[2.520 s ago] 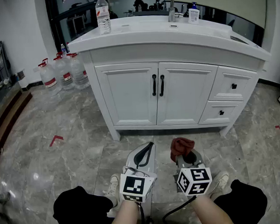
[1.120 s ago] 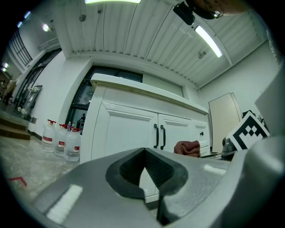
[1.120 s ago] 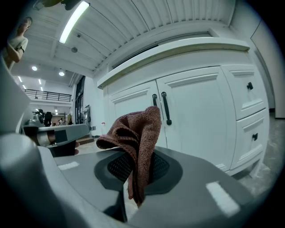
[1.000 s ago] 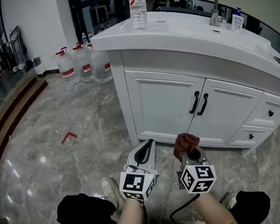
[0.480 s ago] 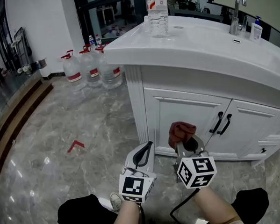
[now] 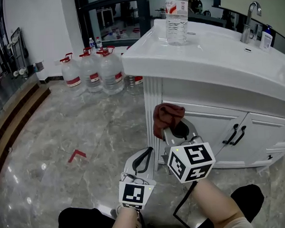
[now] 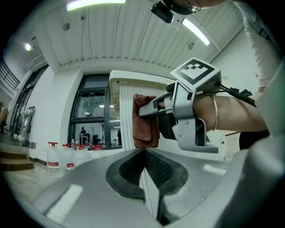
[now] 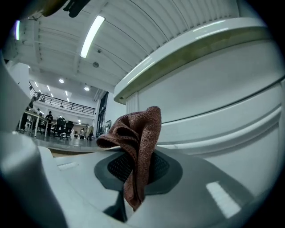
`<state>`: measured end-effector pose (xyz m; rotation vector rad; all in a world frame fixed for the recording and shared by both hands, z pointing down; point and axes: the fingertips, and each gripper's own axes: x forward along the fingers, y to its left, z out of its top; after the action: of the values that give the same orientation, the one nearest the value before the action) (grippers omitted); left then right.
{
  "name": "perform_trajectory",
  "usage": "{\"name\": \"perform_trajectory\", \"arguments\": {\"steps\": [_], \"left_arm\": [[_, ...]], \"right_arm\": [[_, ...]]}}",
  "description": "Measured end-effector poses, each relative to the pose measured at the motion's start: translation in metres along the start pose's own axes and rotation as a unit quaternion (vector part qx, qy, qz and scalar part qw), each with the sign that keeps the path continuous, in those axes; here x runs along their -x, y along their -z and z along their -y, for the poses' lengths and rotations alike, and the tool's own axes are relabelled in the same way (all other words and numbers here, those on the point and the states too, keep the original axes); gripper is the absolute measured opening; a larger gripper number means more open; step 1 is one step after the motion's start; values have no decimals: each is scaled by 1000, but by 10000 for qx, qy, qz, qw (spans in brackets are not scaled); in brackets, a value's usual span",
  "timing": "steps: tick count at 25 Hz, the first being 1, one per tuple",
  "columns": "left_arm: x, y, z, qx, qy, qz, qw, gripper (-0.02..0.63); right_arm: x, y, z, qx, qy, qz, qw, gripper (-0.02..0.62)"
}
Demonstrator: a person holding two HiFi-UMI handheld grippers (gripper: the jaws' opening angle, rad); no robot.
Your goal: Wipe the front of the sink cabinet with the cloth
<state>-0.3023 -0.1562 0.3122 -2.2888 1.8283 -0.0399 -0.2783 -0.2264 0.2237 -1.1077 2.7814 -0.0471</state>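
The right tool is clamped on the reddish cloth, close to the left front corner of the white sink cabinet. The left tool, jaws together and empty, hangs lower over the grey marble floor. Water jugs stand behind.

Grey marble floor, white wall, dark-framed windows, water jugs beside them, strip lights overhead.

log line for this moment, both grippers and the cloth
right gripper: shut on cloth | cloth: raised beside sink cabinet corner post, contact unclear | left gripper: shut, empty, held lower
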Motion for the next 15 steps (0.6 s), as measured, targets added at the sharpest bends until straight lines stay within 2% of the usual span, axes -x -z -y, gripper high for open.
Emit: {"name": "perform_trajectory", "arguments": {"steps": [8,15], "left_arm": [[-6,-8,-11,397,-36,223,9990,0],[-18,-24,24,546,230,326,9977,0]], "right_arm": [[0,-7,6,69,120,54,9999,80],[50,-25,60,64,706,109,9974,80]]}}
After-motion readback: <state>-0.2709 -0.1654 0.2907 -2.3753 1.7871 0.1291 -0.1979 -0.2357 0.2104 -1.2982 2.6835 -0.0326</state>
